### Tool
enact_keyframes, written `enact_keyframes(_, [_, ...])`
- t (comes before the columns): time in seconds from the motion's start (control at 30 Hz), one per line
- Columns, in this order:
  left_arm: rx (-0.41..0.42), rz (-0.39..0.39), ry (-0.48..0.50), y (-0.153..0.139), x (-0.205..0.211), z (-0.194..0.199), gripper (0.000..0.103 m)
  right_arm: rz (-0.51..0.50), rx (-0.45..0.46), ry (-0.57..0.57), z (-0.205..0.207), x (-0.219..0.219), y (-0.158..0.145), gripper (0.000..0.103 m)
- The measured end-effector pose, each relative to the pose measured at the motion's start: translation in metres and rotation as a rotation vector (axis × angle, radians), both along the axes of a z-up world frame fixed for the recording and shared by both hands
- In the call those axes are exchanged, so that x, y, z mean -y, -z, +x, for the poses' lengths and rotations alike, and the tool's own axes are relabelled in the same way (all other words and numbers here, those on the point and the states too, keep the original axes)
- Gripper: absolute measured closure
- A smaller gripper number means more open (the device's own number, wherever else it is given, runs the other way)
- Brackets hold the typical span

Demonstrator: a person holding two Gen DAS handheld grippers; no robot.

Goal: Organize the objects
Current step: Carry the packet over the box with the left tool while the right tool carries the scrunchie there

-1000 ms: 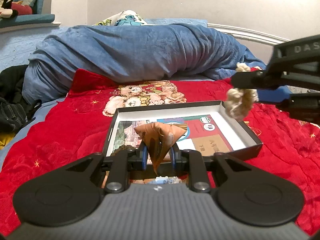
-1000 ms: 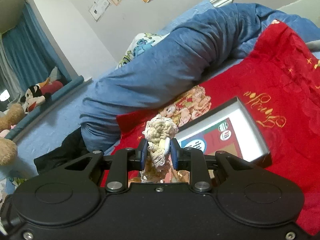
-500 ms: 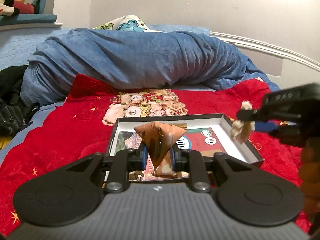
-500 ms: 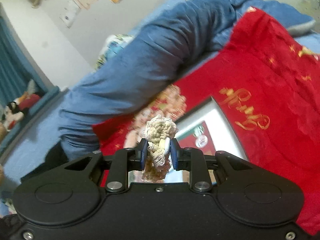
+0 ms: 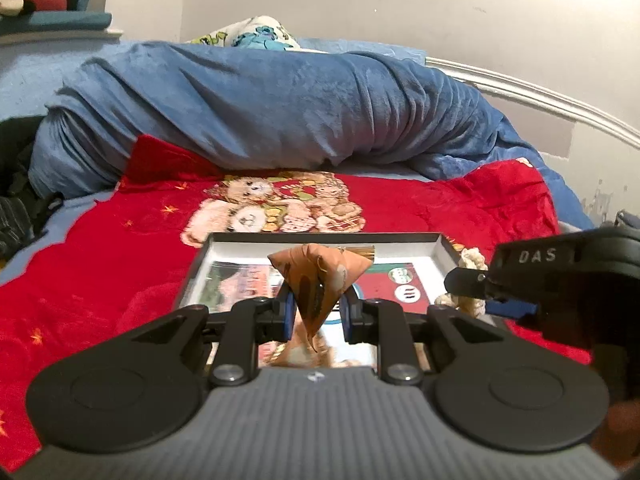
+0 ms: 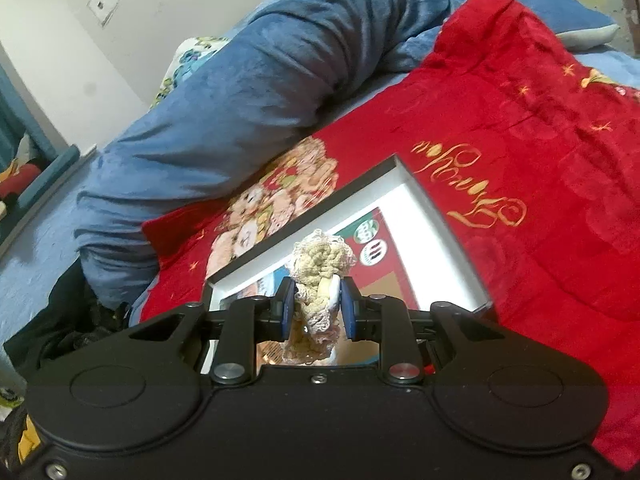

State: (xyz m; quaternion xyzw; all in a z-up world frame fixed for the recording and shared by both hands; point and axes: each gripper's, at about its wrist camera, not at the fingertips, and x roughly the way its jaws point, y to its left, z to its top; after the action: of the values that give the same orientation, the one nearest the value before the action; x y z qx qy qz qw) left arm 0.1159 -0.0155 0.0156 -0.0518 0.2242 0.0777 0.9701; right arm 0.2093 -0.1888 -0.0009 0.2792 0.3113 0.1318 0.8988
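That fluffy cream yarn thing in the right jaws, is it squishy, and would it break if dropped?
The crocheted yarn piece probably squashes easily: it bulges out above the right gripper. It looks soft and light, so a drop into the box likely wouldn't break it.

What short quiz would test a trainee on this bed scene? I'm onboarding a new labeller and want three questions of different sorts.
1. True or false: the left gripper is shut on an orange pouch.
2. Multiple choice: what does the right gripper hold? A) a spoon B) a cream crochet piece C) nothing
3. Fill in: the box lies on the ___ blanket.

Key: 1 true; 2 B; 3 red
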Motion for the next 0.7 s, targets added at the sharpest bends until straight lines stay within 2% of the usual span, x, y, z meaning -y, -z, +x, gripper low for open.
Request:
enact_keyframes(0.2, [-0.021, -0.030, 0.017, 0.012, 0.014, 0.022, 0.077, 0.013, -0.019, 0.034, 0.005, 0.010, 0.004, 0.079])
enact_keyframes(0.3, [-0.038, -0.018, 0.026, 0.022, 0.017, 0.027, 0.077, 0.009, -0.025, 0.025, 0.007, 0.008, 0.008, 0.079])
enact_keyframes(0.7, [-0.106, -0.032, 0.038, 0.043, 0.003, 0.045, 0.077, -0.008, -0.052, 0.009, 0.012, -0.007, 0.024, 0.079])
